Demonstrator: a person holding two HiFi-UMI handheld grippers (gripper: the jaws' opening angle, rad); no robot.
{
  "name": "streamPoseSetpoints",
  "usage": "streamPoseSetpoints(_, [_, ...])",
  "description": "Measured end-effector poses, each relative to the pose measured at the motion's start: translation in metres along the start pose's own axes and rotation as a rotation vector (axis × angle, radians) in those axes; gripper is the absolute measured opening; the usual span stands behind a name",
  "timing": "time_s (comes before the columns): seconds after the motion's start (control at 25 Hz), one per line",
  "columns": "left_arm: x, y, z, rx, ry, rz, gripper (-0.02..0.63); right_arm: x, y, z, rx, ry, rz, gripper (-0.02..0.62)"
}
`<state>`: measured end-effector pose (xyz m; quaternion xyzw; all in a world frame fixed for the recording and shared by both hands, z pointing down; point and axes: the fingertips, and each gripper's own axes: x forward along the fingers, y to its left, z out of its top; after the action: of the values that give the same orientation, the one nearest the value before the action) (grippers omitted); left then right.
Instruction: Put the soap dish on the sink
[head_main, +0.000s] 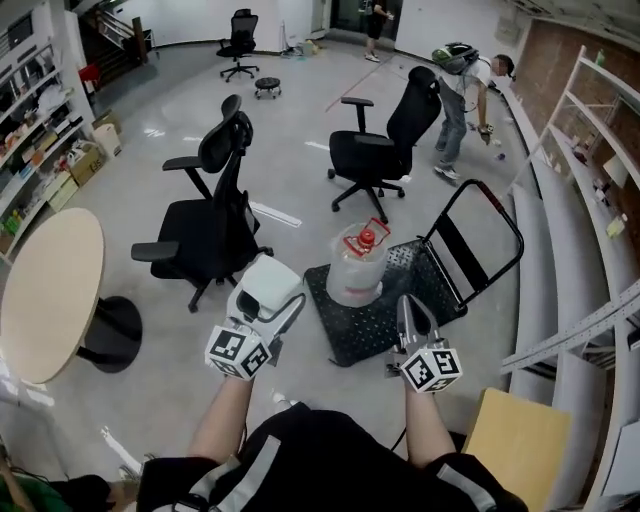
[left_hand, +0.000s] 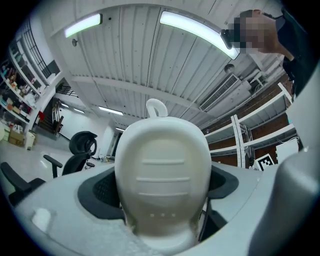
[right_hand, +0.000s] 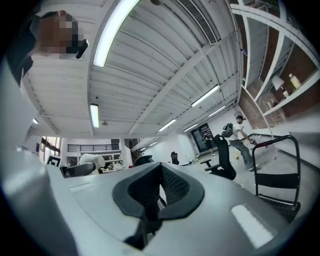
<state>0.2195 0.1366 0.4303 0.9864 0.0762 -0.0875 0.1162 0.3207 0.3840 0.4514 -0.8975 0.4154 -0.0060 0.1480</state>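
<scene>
Grey glossy floor (head_main: 300, 170), black office chairs (head_main: 205, 235); white soap dish (left_hand: 162, 180) in left gripper (head_main: 268, 305), right gripper (head_main: 411, 312) narrow, empty.

Soap dish (left_hand: 162, 185) seemingly cream-white; nearest chair (head_main: 205, 235) black.

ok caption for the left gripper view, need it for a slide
Left gripper shut on the white soap dish, aimed up at the ceiling light strips.

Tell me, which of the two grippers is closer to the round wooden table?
Left. The left gripper, holding the soap dish, is just right of the round table. The right gripper is farther right still, beyond the left one.
</scene>
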Motion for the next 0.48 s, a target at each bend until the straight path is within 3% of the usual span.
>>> streamPoseSetpoints(0.28, [-0.046,0.055,0.024,0.035,-0.033,0.121,0.474,0.052,0.056,-0.020,0.014,0.020,0.129,0.006])
streamPoseSetpoints(0.48, [-0.058,0.078,0.033,0.034,-0.050,0.158,0.474,0.070,0.076,-0.022,0.005,0.021,0.161,0.006])
